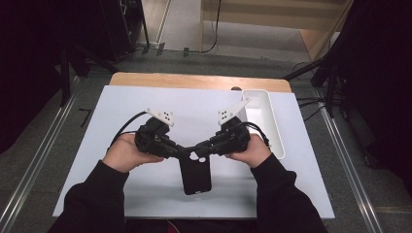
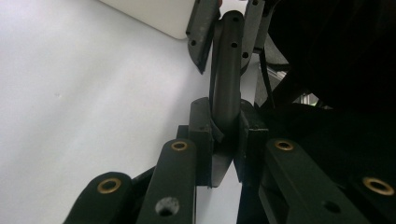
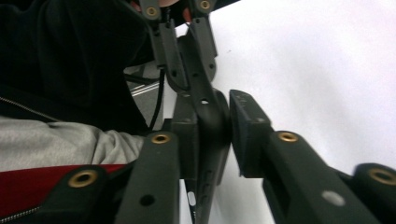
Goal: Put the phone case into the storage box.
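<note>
A black phone case (image 1: pixel 196 177) lies lengthwise over the white table top (image 1: pixel 145 194), its camera-hole end pointing away from the person. Both grippers meet at that far end. My left gripper (image 1: pixel 183 151) comes in from the left and is shut on the case (image 2: pixel 226 79), whose edge runs between its jaws (image 2: pixel 223 140). My right gripper (image 1: pixel 200 150) comes in from the right, and its jaws close on the case (image 3: pixel 205 107) from both sides (image 3: pixel 210 135). Whether the near end of the case touches the table I cannot tell.
A long white tray (image 1: pixel 265 121) stands at the right of the table, just beyond the right hand; a corner of that tray (image 2: pixel 154 16) appears in the left gripper view. A wooden strip (image 1: pixel 194 80) runs along the far edge. Black sleeves rest at the near edge.
</note>
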A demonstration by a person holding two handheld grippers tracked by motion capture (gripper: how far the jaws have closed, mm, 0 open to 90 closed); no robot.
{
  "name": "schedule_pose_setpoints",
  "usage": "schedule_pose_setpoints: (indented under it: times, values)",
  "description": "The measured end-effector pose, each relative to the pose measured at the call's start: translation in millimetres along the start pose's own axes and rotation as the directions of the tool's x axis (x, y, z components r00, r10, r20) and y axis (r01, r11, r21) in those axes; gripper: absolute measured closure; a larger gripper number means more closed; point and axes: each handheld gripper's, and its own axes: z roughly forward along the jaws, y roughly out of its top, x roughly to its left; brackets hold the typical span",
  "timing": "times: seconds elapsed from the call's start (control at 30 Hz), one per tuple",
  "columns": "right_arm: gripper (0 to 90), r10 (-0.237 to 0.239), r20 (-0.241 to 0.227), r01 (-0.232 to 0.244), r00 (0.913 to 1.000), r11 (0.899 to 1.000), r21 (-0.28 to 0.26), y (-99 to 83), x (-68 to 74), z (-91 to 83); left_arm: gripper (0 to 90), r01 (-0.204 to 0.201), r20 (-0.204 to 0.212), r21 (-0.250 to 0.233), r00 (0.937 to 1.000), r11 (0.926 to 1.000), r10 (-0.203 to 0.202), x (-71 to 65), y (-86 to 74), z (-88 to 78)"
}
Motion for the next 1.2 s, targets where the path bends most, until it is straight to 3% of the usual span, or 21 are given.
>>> schedule_pose_setpoints:
  times: [0.53,0.63,0.73,0.93,1.07,1.2]
  values:
    - [57.2,0.037,0.054,-0.037,0.9978,0.999,-0.002,-2.4,-0.7,-12.5,78.8,0.040,-0.037,-0.013,0.9985,0.9991,-0.041,3.8,-3.2,-13.2]
    - [54.5,0.045,0.066,-0.044,0.9969,0.999,-0.005,-3.1,-0.4,-15.6,78.7,0.063,-0.044,-0.023,0.9969,0.9977,-0.064,5.2,-4.2,-16.0]
    - [51.1,0.007,0.107,-0.006,0.9942,1.000,-0.009,-6.1,0.1,-15.9,78.7,0.068,-0.047,-0.031,0.9965,0.9972,-0.070,6.1,-4.9,-18.8]
    - [46.3,0.004,0.133,-0.002,0.9911,1.000,-0.018,-9.1,0.2,-15.8,78.7,0.084,-0.061,-0.041,0.9944,0.9956,-0.086,6.9,-5.9,-23.9]
    - [42.8,0.009,0.171,-0.005,0.9852,1.000,-0.023,-11.0,0.2,-15.4,78.7,0.110,-0.068,-0.042,0.9914,0.9931,-0.112,7.9,-6.4,-27.4]
    - [34.2,0.033,0.230,-0.021,0.9726,0.998,-0.054,-14.2,-0.5,-15.5,78.7,0.113,-0.079,-0.053,0.9900,0.9922,-0.117,8.9,-7.2,-29.5]
